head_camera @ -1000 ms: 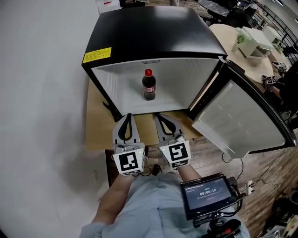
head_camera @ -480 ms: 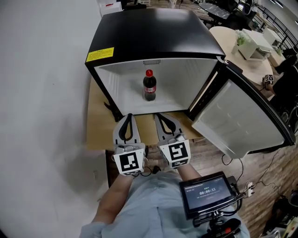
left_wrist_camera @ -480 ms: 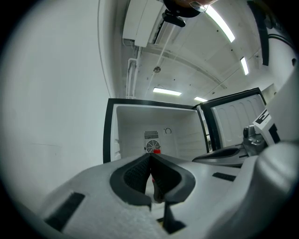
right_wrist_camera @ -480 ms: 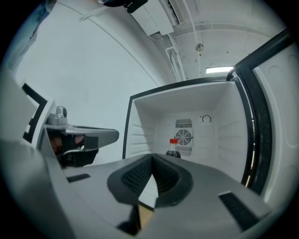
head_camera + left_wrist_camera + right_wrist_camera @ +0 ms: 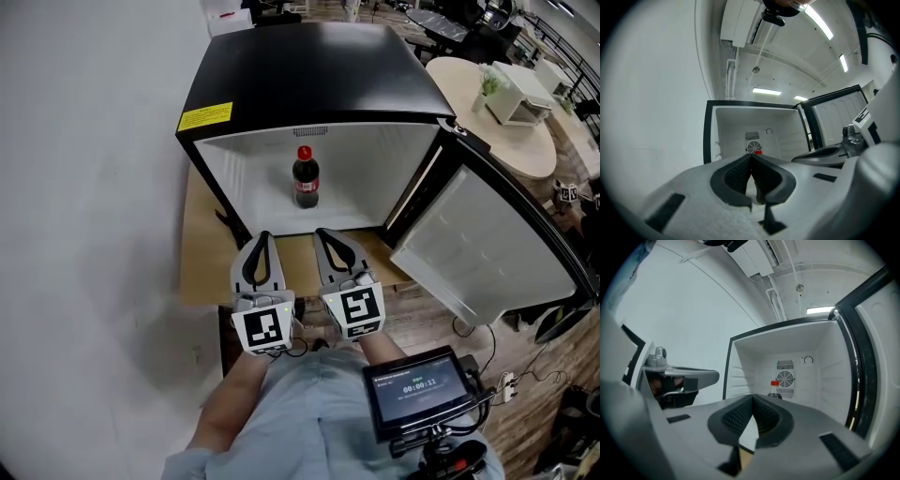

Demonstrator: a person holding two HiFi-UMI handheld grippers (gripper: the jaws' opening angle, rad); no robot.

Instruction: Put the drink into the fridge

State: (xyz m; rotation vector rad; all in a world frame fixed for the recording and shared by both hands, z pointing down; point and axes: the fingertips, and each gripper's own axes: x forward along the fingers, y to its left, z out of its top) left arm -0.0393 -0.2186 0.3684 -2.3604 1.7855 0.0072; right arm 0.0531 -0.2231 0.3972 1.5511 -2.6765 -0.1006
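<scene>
The drink (image 5: 306,178) stood upright inside the fridge (image 5: 309,75), near the back wall and slightly left of the middle, with its red cap on. The left gripper (image 5: 262,237) and the right gripper (image 5: 324,233) hung side by side just in front of the open compartment. Each had its jaws pressed together with nothing between them, so neither touched the bottle.

To my judgement the placing itself was finished, and what remained was probably the door (image 5: 487,248), which stood wide open at the right. To do this well, the right gripper should go around the outer edge of the door and push on its flat face (not on the seal). The push should be slow, so that the bottle does not tip from the shock.

Compared with one second before, almost nothing differed. Both grippers kept the same place and stayed closed, and the bottle had not moved. Only the head view had drifted a little.
</scene>
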